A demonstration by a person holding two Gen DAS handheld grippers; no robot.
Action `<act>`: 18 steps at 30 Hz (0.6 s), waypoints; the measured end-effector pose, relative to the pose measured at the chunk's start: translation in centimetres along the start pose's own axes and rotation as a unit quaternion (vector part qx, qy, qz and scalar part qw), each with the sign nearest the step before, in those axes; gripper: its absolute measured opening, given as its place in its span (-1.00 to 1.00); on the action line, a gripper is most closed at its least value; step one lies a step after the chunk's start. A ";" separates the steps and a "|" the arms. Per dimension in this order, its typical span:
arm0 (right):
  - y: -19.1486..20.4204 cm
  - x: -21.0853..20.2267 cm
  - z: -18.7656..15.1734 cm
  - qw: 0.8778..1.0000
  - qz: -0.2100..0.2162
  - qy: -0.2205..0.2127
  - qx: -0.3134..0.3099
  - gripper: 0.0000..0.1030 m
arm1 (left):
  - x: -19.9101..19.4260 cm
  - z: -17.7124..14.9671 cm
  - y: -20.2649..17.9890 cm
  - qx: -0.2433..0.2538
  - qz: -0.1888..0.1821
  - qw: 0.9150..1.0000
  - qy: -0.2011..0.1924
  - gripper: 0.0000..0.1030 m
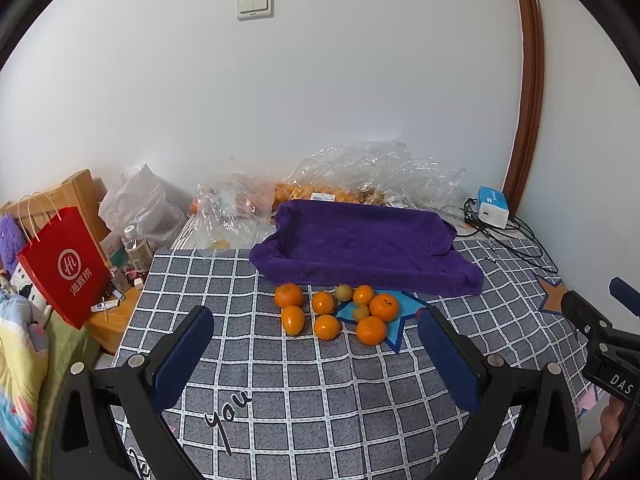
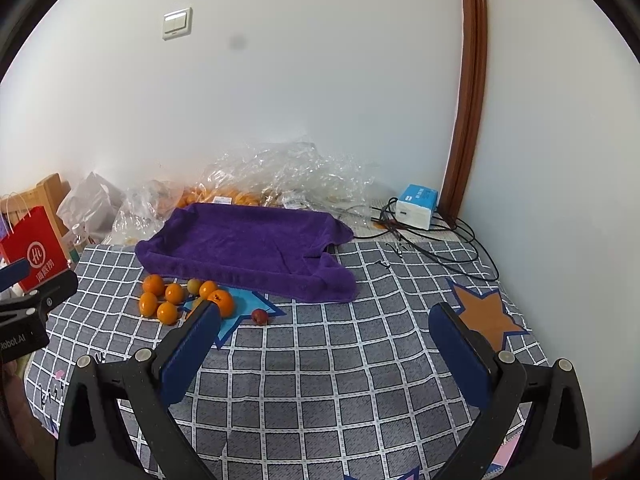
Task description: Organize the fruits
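Observation:
Several oranges and two small yellow-green fruits lie in a cluster on the grey checked cloth, just in front of a purple towel draped over a shallow tray shape. My left gripper hovers before the cluster, open wide, with nothing between its blue pads. In the right wrist view the oranges sit left of centre and a small red fruit lies apart on a blue star. My right gripper is open and empty, to the right of the fruit. Each gripper shows at the edge of the other's view.
Crumpled clear plastic bags with more oranges lie behind the towel against the wall. A blue-white box and black cables lie at the back right. A red paper bag and a bottle stand left of the cloth.

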State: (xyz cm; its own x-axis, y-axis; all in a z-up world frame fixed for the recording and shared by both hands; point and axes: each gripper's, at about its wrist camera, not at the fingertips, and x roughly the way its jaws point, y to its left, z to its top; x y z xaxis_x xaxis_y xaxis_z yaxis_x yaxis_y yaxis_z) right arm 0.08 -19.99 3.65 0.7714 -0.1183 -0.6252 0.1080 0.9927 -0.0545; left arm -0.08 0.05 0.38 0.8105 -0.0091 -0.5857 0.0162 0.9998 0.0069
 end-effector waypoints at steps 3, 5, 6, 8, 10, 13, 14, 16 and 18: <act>0.1 0.0 0.1 1.000 0.001 0.000 0.001 0.98 | 0.0 0.0 0.0 -0.001 -0.001 1.000 -0.001 1.00; 0.0 0.0 0.1 1.000 0.000 -0.001 0.000 0.98 | -0.1 0.0 0.0 -0.002 -0.002 1.000 -0.001 1.00; 0.1 0.0 0.1 1.000 -0.001 0.000 -0.001 0.98 | -0.2 0.0 0.0 -0.003 -0.002 1.000 0.000 1.00; 0.2 -0.1 0.1 1.000 -0.002 -0.001 -0.002 0.98 | -0.2 -0.1 0.0 -0.004 -0.002 1.000 -0.001 1.00; 0.2 -0.1 0.1 1.000 0.000 -0.002 -0.001 0.98 | -0.2 0.0 0.0 -0.002 -0.002 1.000 -0.002 1.00; 0.1 -0.1 0.1 1.000 0.000 -0.002 0.002 0.98 | -0.3 -0.1 0.1 -0.002 -0.002 1.000 -0.002 1.00; 0.1 -0.1 0.1 1.000 0.000 -0.002 0.003 0.98 | -0.3 0.0 0.1 -0.001 -0.002 1.000 -0.002 1.00; 0.0 0.0 0.1 1.000 0.002 0.001 0.006 0.98 | -0.3 0.0 0.1 -0.002 0.000 1.000 -0.003 1.00; 0.0 0.1 0.1 1.000 0.001 0.001 0.004 0.98 | -0.4 0.0 0.3 -0.004 -0.002 1.000 -0.004 1.00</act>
State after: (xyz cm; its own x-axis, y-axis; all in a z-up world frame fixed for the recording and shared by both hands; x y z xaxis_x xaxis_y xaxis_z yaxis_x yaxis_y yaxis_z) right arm 0.21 -19.97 3.72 0.7705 -0.1164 -0.6267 0.1121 0.9926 -0.0465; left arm -0.41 0.34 0.62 0.8145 -0.0135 -0.5800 0.0148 0.9999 -0.0025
